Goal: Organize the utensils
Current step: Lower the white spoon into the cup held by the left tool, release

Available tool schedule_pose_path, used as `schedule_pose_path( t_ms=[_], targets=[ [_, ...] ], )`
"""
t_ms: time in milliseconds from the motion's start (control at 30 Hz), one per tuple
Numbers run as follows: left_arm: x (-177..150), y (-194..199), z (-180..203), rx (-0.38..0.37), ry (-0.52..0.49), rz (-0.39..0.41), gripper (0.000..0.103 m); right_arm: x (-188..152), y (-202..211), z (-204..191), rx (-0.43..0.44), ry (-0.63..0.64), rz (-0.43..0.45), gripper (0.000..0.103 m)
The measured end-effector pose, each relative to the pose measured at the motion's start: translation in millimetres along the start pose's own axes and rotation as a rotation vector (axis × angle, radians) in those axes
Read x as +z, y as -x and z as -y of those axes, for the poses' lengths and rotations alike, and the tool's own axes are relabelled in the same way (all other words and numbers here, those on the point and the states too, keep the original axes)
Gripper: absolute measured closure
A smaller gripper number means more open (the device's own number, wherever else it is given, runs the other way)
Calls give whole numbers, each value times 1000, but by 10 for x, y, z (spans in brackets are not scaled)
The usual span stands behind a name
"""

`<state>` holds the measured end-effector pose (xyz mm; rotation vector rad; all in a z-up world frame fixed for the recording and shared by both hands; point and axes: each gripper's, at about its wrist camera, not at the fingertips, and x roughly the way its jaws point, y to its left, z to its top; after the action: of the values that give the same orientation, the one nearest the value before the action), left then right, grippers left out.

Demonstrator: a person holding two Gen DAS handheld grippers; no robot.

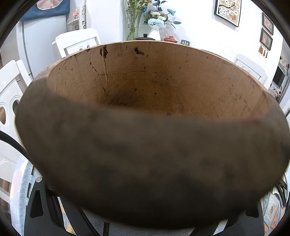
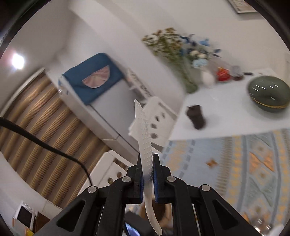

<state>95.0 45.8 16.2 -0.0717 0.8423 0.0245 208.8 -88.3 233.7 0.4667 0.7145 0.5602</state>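
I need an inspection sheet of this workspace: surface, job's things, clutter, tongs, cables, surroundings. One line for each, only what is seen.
Surface: white table with patterned cloth.
Job's things: white dimpled rice paddle; wooden bowl, empty inside, fills the left view.
Clutter: green bowl, dark small jar, red lidded pot, flower vases.
Tongs: right tongs shut on the paddle; left tongs hidden behind the wooden bowl.
Cables: black cable at left.
Surroundings: white chairs, fridge, framed pictures.

Bright, even indoor light; a ceiling lamp point(image 2: 17, 61) flares — the right view smears with motion, the wooden bowl's point(image 1: 145, 163) near wall is defocused, edges bend.
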Motion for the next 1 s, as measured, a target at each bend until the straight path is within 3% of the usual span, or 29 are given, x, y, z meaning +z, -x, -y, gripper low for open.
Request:
schedule_pose_path(
  t_ms=[233,567,700,833,1000],
  targets=[
    [2,2,0,0,0,1,6,-156,-712,-66,29,26,-99,95],
    [0,1,-1,0,-1,0,6,-359,-832,73,-1,46,-149,95],
    [4,2,0,-1,0,-1,6,-432,-802,46,15,55,-238,80],
    [8,9,3,3,-2,-3,5,-444,-551,31,15,56,-192,60],
    [8,25,0,10,-7,-5,5,-396,-93,30,-6,32,-166,60]
  ],
)
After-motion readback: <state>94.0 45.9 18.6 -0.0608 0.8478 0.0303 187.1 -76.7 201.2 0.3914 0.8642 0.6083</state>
